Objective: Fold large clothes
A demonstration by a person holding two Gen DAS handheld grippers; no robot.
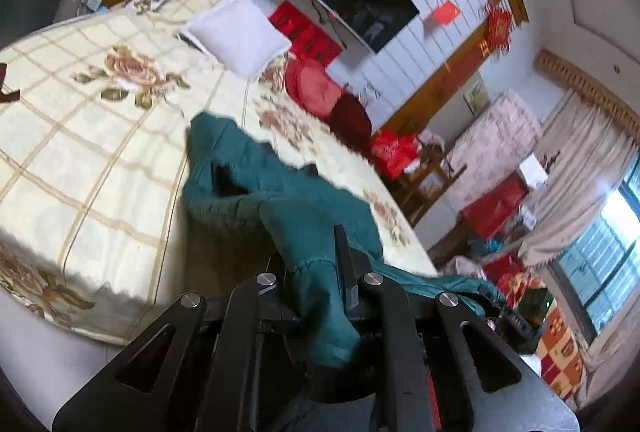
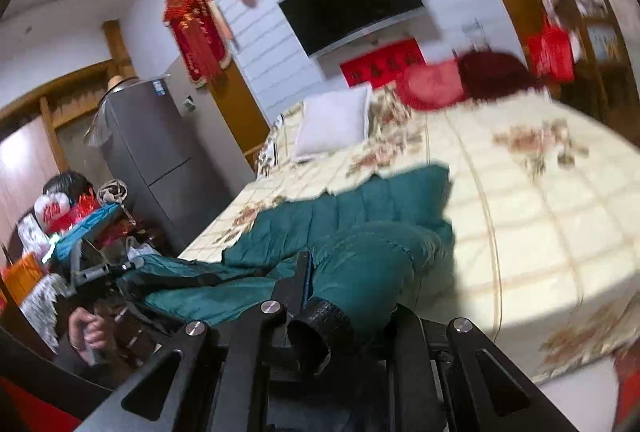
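Coat (image 1: 256,167), teal and quilted, sprawled across the bed (image 1: 80,119) and off its edge; left hand-held gripper (image 1: 320,296) was clamped on a fold, right hand-held gripper (image 2: 344,296) pinched the sleeve.

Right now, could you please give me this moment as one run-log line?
left gripper: shut on teal jacket | right gripper: shut on teal jacket | jacket: partly on bed, unfolded | fold: not done

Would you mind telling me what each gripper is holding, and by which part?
Both hold the teal jacket: the left gripper pinches a sleeve end, the right gripper another sleeve near its black cuff.
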